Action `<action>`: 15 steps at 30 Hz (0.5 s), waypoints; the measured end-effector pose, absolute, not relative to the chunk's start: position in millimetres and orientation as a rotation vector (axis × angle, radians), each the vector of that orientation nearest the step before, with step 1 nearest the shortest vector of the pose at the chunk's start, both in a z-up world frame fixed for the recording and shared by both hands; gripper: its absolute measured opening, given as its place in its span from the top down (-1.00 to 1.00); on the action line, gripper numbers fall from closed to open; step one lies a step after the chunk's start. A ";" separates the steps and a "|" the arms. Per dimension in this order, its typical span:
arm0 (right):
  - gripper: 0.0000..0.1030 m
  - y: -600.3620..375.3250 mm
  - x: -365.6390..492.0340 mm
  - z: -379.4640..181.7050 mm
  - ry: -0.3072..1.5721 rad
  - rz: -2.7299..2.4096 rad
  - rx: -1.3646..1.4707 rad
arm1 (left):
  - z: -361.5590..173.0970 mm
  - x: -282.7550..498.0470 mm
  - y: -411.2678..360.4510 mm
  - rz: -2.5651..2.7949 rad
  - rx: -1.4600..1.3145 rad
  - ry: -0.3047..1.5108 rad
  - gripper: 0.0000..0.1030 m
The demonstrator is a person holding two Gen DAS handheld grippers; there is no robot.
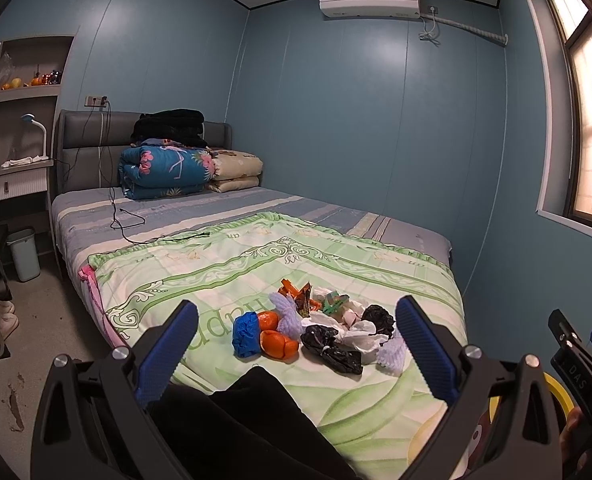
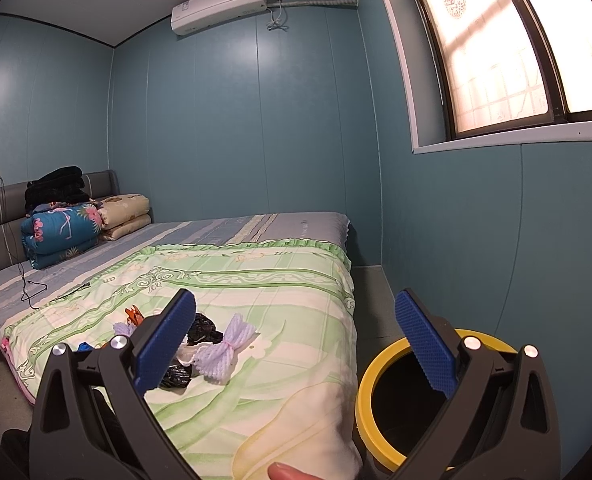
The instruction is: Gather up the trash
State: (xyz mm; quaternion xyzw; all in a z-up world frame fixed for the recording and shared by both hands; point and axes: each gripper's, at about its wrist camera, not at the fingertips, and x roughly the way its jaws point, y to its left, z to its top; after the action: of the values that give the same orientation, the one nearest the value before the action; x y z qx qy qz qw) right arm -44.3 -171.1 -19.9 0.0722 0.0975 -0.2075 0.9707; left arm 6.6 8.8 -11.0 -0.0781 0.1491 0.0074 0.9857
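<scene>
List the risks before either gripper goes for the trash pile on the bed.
1. The orange peels sit against the blue wad; a pinch may catch both or snag the quilt.
2. The yellow-rimmed bin stands off the bed's edge, so light pieces like the lavender foam net could drop short.

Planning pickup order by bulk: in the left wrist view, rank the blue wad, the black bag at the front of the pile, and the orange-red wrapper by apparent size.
1. black bag and blue wad: too close to rank.
2. orange-red wrapper: smallest, though it lies farther back, which shrinks it.
</scene>
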 end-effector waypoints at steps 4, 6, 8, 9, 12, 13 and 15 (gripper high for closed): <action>-0.86 -171.0 -44.1 -19.5 0.197 -0.421 0.146 | -11.1 6.7 8.5 0.016 -0.157 0.300 -0.85; -0.86 -170.8 -44.0 -19.4 0.198 -0.420 0.146 | -11.1 6.5 8.7 0.015 -0.157 0.299 -0.85; -0.86 -170.6 -44.0 -19.5 0.198 -0.420 0.147 | -11.2 6.4 8.7 0.016 -0.156 0.299 -0.85; -0.86 -170.9 -44.1 -19.4 0.198 -0.420 0.147 | -11.2 6.3 8.8 0.015 -0.156 0.299 -0.85; -0.86 -170.5 -44.2 -18.9 0.198 -0.420 0.147 | -10.8 6.5 9.0 0.015 -0.157 0.299 -0.85; -0.86 -170.1 -44.2 -18.8 0.197 -0.420 0.146 | -10.9 6.5 9.0 0.015 -0.157 0.299 -0.85; -0.86 -171.0 -44.5 -18.5 0.196 -0.420 0.148 | -10.8 6.2 9.0 0.016 -0.156 0.299 -0.85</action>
State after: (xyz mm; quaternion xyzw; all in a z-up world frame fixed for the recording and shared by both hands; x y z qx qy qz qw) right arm -44.5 -171.0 -18.5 0.0733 0.0968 -0.2081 0.9705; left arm 6.2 9.0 -10.8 -0.0778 0.1487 0.0080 0.9858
